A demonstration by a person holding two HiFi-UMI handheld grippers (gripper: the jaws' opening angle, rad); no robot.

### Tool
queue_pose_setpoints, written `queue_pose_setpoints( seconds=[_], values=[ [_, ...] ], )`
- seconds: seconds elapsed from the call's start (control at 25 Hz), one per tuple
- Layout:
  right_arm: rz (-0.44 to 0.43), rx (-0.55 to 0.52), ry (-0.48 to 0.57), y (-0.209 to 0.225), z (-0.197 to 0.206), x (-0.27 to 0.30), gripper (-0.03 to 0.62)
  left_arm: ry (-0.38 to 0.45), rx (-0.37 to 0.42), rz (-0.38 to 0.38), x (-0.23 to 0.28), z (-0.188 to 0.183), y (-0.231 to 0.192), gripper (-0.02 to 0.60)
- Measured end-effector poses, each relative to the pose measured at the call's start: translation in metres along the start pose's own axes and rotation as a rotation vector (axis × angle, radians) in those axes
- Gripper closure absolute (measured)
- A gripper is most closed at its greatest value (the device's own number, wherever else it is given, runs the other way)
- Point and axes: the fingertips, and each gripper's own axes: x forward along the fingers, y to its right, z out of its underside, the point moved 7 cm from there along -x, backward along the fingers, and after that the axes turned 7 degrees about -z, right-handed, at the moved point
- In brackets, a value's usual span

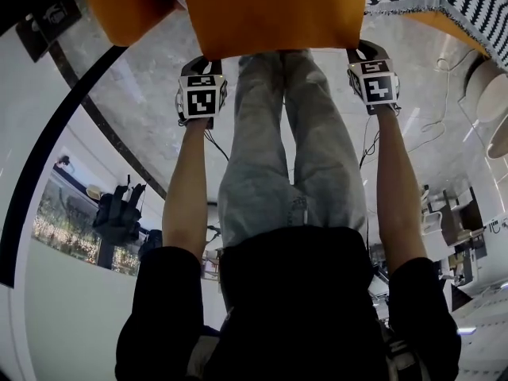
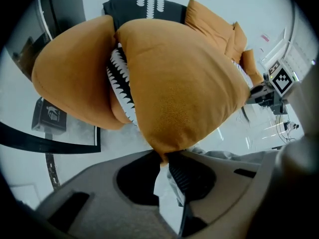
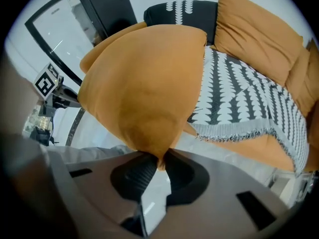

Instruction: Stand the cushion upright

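You had the grip but not the stand. Your left gripper (image 2: 164,156) was pinched shut on one near corner of the orange cushion (image 2: 184,83), with the fabric bunched between the ribbed pads. Your right gripper (image 3: 159,159) was clamped the same way on the other near corner. Both claws pointed steeply down at the held edge.

The cushion sat in front of you at the edge of the sofa (image 3: 259,34), beside a second orange cushion (image 2: 75,78) and just by the black-and-white throw (image 3: 239,98). Raising it onto one edge and letting go remained to be done.

The held edge ran left to right between your two grippers. The body of the cushion stretched away from you toward the sofa back, so its broad face lay more flat than upright. It looked roughly square, so no long axis stood out. Its far edge was probably resting on the seat, though the head view cropped that part off.
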Motion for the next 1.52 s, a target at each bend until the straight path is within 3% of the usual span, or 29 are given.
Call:
queue_pose_setpoints(
  seconds=[0.16, 0.32, 0.64, 0.92, 1.2, 1.52],
  values=[
    [-0.01, 0.108, 0.03, -0.008, -0.007, -0.023, 0.549, 0.017, -0.052, 0.023, -0.033, -0.006, -0.003, 0.531],
    [-0.029, 0.209, 0.07, -0.02, -0.012, -0.051, 0.553, 0.042, -0.163, 0.059, -0.07, -0.014, -0.006, 0.532],
    [-0.064, 0.299, 0.204, -0.035, -0.046, -0.104, 0.554, 0.156, -0.226, 0.024, -0.138, -0.052, -0.024, 0.535],
    [-0.092, 0.301, 0.314, -0.048, -0.087, -0.173, 0.556, 0.27, -0.295, 0.01, -0.209, -0.089, -0.038, 0.538],
    [-0.106, 0.266, 0.462, -0.05, -0.151, -0.238, 0.556, 0.43, -0.332, 0.003, -0.273, -0.149, -0.064, 0.538],
    [-0.049, 0.167, 0.622, -0.031, -0.242, -0.311, 0.554, 0.599, -0.278, -0.014, -0.338, -0.234, -0.089, 0.538]
  ],
)
